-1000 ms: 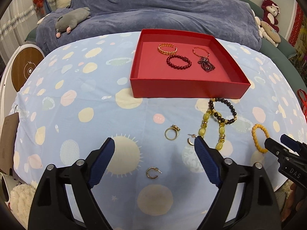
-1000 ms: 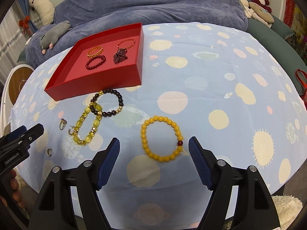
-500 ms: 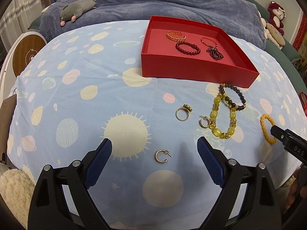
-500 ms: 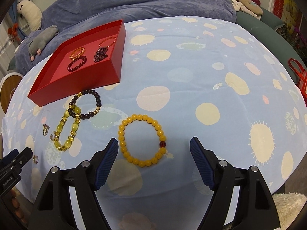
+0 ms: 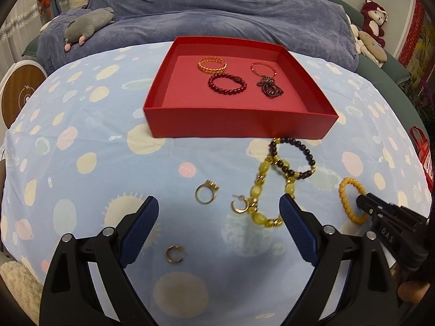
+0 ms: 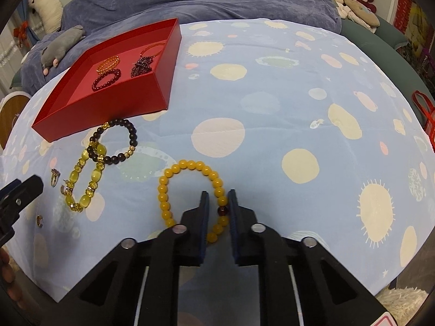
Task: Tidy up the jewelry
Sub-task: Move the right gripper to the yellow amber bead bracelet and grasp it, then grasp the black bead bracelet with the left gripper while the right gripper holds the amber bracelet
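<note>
Orange bead bracelet (image 6: 190, 198) flat on the bench cloth (image 6: 272, 125), its right-hand strand by the dark red bead caught between the right gripper (image 6: 217, 198) fingers, nearly closed on it. Seen from the left wrist, same bracelet (image 5: 352, 203) at 3 o'clock, black tip of the right gripper (image 5: 365, 203) on it.

Left gripper (image 5: 218, 212) spread wide, holding nothing (hovering low over the cloth). Between its fingers: gold ring (image 5: 206, 194), hoop earring (image 5: 240, 203), and a second earring (image 5: 174, 254) nearer the camera. Yellow-green bracelet (image 5: 267, 193) at 1 o'clock, overlapping the dark bead bracelet (image 5: 295, 157), which touches the red tray (image 5: 239, 127) front wall. Inside the tray at 12 o'clock: gold bangle (image 5: 212, 63), dark red bracelet (image 5: 227, 83), thin bangle (image 5: 263, 68), beaded charm piece (image 5: 269, 88).
</note>
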The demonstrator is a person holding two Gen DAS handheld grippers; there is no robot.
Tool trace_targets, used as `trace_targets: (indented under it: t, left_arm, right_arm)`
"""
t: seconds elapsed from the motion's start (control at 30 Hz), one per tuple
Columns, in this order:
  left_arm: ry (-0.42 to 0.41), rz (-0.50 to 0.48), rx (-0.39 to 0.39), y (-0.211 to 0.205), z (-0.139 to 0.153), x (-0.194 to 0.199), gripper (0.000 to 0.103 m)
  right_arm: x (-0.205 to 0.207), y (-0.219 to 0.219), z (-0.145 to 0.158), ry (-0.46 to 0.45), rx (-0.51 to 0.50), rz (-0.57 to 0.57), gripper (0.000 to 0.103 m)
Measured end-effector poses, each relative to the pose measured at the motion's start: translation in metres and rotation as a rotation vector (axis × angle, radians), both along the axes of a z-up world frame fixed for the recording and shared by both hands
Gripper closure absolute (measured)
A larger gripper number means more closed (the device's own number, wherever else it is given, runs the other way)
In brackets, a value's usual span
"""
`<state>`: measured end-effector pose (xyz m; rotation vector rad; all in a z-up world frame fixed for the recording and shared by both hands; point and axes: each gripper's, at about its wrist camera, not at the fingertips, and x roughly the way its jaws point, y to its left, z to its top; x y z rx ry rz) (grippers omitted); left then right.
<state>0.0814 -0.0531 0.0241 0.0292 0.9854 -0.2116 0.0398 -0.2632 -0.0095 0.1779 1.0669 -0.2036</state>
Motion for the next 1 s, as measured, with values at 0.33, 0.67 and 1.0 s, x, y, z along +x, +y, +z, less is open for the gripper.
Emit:
trace_targets:
  t: [0.33,0.67,1.0]
  left_arm:
    - [0.018,-0.047,0.007,-0.053,-0.020,0.042,0.038]
    - [0.039,-0.053,0.056,-0.070,-0.038,0.056,0.072]
    - [0.038,-0.060,0.044,-0.057,-0.031,0.045,0.095]
  right_arm:
    - [-0.004,0.019,0.001,0.011,0.046,0.054,0.095]
    - [-0.008,0.031,0.001,0.029,0.071,0.076,0.095]
    - [-0.007,0.037,0.013,0.011,0.086,0.076,0.095]
